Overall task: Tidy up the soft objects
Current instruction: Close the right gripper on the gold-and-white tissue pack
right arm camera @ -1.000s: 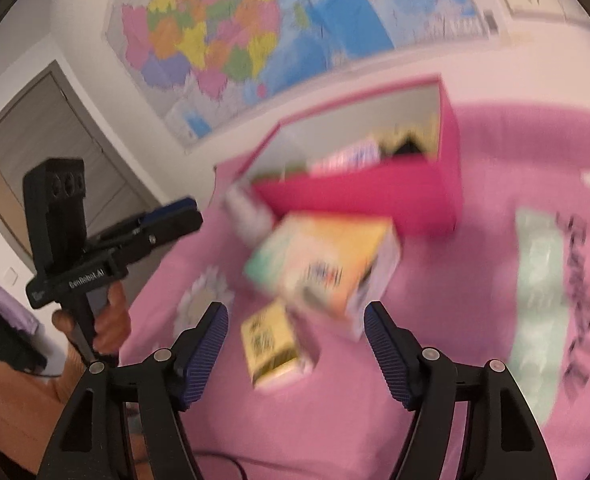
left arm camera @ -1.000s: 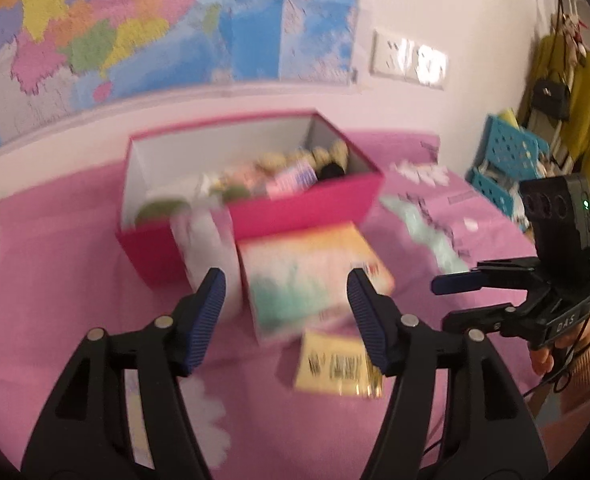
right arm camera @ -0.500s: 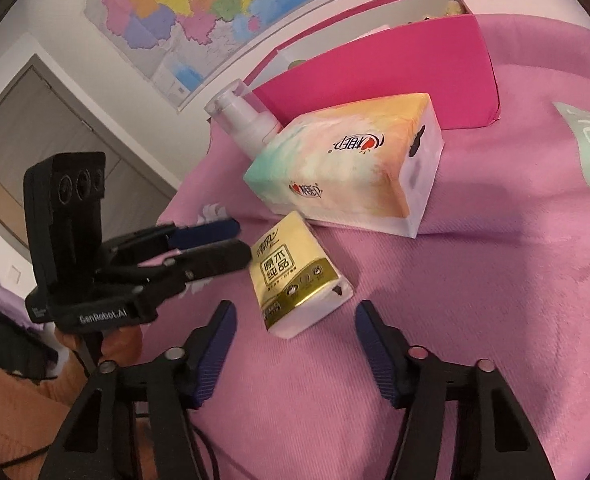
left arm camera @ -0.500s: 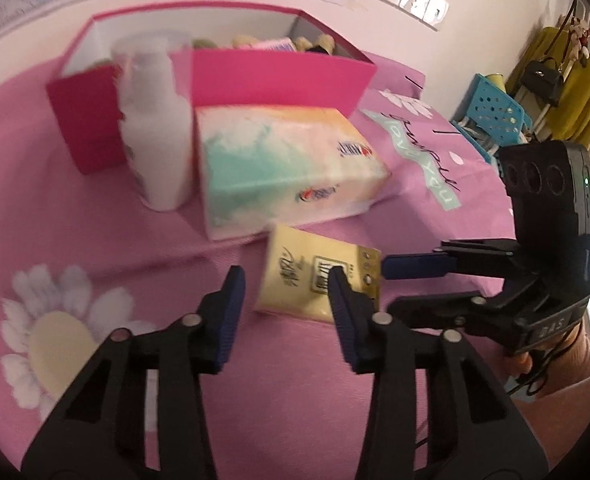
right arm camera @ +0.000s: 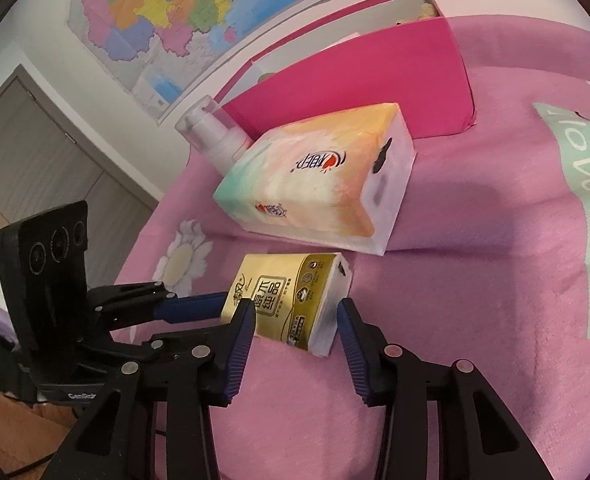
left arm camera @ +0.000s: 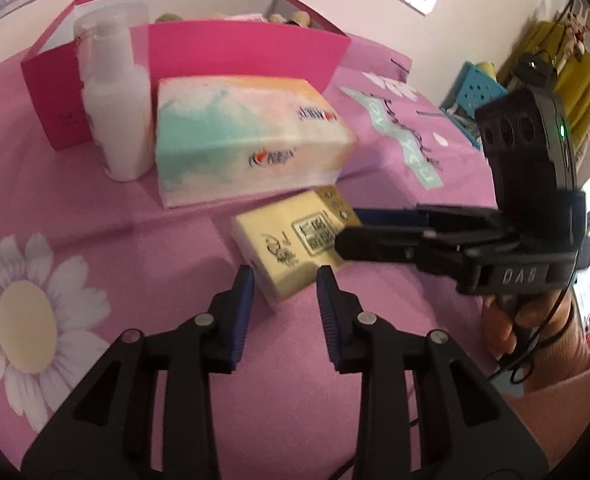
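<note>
In the right wrist view, the right claw (right arm camera: 295,324) is sitting low in the frame with its blue-padded fingers spread on either side of the small yellow tissue pack (right arm camera: 291,304), the pack's near end lying between them; whether the pads are touching it I cannot tell. From the left edge, the left claw (right arm camera: 199,306) is reaching toward the same pack, and its opening cannot be judged here. In the left wrist view, the left claw (left arm camera: 283,288) is standing parted, with the pack's (left arm camera: 295,240) corner just at its tips. The pack is lying on the pink flower-printed cloth (right arm camera: 475,280). Just beyond it the pastel soft tissue package (right arm camera: 319,184) is lying, beside the white pump bottle (left arm camera: 113,108). Farthest, the open pink cardboard box (left arm camera: 247,56) is holding small items.
</note>
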Demonstrator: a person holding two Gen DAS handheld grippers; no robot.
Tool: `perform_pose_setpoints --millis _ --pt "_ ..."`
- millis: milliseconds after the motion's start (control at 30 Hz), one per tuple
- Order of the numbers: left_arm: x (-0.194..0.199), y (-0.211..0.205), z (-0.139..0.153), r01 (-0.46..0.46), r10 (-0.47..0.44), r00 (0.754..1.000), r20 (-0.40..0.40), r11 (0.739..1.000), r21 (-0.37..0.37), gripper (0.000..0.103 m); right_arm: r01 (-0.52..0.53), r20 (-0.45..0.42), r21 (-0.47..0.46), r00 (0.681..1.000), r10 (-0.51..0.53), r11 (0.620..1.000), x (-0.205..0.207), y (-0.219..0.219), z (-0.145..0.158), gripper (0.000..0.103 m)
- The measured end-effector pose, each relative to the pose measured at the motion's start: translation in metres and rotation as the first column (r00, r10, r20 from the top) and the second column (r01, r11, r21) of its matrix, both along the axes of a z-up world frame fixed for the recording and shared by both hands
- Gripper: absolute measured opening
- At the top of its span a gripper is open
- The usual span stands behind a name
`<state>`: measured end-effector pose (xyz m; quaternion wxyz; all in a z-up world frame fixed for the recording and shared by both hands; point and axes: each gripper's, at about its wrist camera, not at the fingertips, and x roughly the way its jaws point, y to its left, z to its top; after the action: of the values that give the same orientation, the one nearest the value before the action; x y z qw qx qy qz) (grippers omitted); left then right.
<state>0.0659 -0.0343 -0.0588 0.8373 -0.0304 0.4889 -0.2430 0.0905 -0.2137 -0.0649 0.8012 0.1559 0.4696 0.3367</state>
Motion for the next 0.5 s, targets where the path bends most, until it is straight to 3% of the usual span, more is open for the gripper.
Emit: perform_pose_setpoints --millis 500 --pt "0.0 0.003 0.006 -0.013 0.013 1.0 0.002 1.0 -0.023 0.034 0.008 0.051 -0.058 0.999 -0.005 0.998 -0.004 0.008 0.009 0.036"
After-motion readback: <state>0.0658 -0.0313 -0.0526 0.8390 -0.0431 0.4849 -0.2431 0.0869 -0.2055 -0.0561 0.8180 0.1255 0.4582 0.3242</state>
